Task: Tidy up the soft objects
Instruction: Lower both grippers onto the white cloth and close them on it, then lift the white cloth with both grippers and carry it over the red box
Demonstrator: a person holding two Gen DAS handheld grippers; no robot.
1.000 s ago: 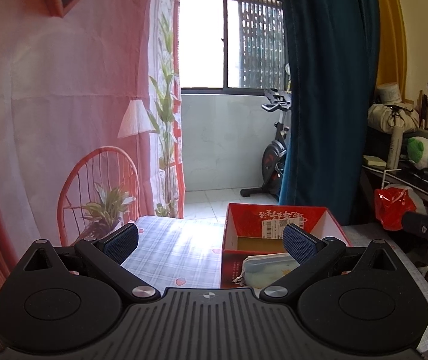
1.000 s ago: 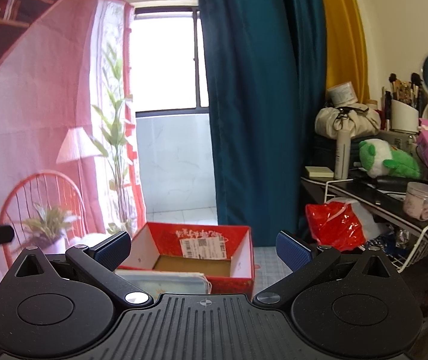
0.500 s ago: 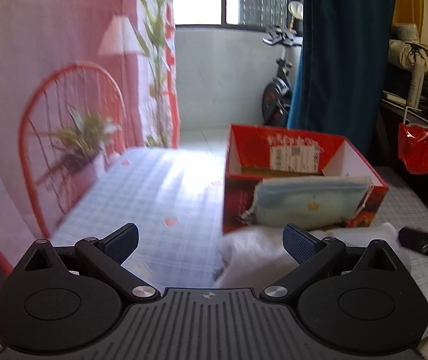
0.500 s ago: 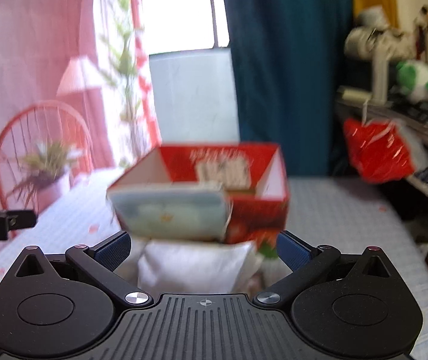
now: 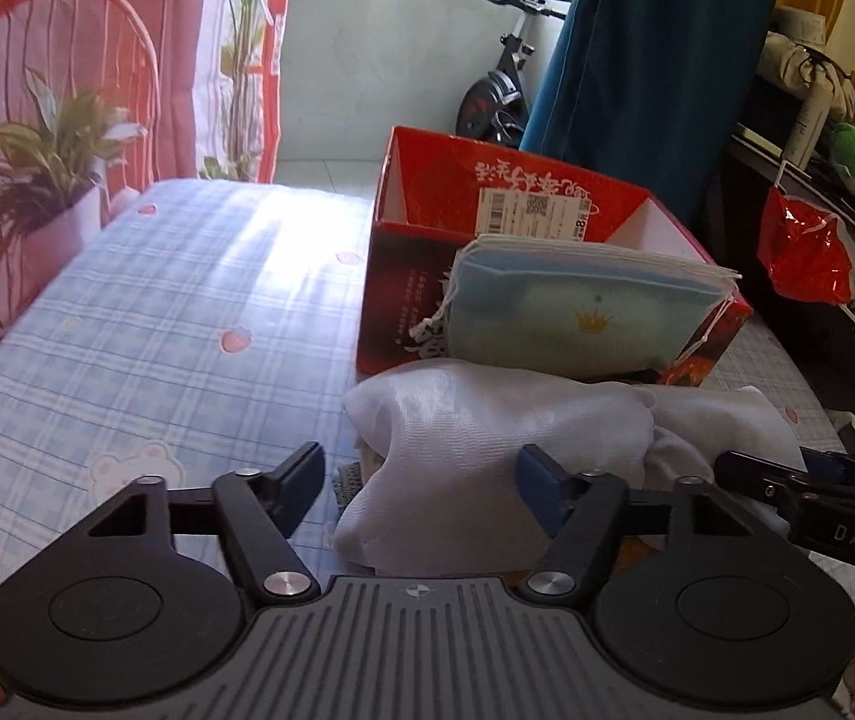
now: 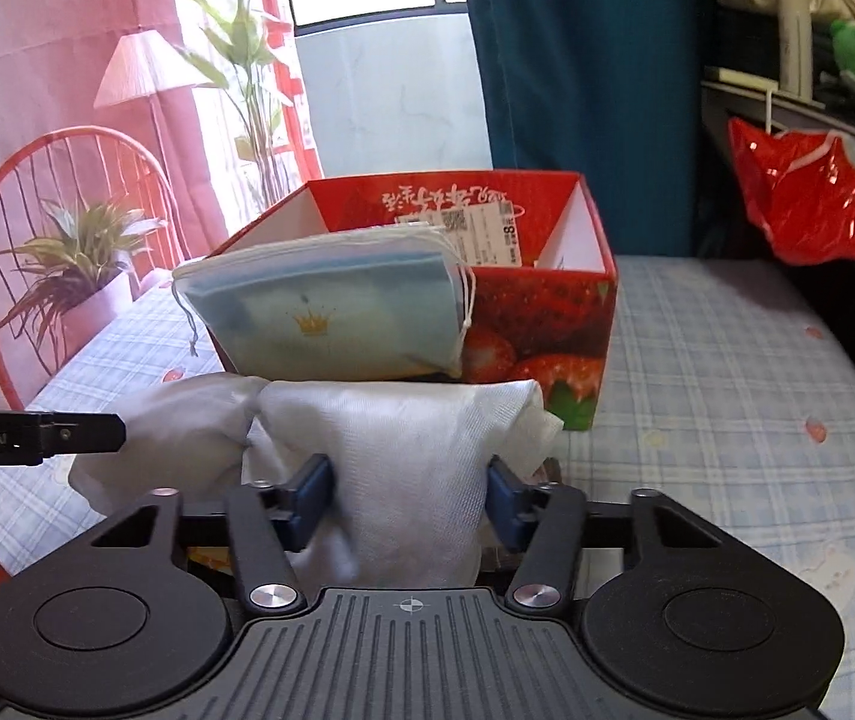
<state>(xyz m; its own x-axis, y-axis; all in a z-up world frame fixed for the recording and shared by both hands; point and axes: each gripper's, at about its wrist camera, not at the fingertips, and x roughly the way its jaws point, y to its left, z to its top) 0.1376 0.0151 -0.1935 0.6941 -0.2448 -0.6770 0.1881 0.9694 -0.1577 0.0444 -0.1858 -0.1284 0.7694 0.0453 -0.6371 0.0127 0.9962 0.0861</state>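
Observation:
A crumpled white cloth bag (image 5: 487,438) lies on the checked tablecloth in front of a red strawberry box (image 5: 547,204). A light blue drawstring pouch with a gold crown (image 5: 583,318) leans on the box's near wall, above the white bag. My left gripper (image 5: 421,492) is open, its fingers either side of the bag's left part. In the right wrist view the white bag (image 6: 403,450) sits between the pads of my right gripper (image 6: 409,501), which is open and close around it. The pouch (image 6: 331,318) and box (image 6: 547,324) are just beyond.
The table (image 5: 157,312) has a blue checked cloth with strawberry prints. A red chair with a plant (image 5: 49,168) stands at the left. A shelf with a red plastic bag (image 6: 799,204) and a green plush toy is at the right. Teal curtains hang behind the box.
Both grippers have tilted down and moved forward to the white bag, and their jaws have narrowed. The bag now lies between the fingers of each.

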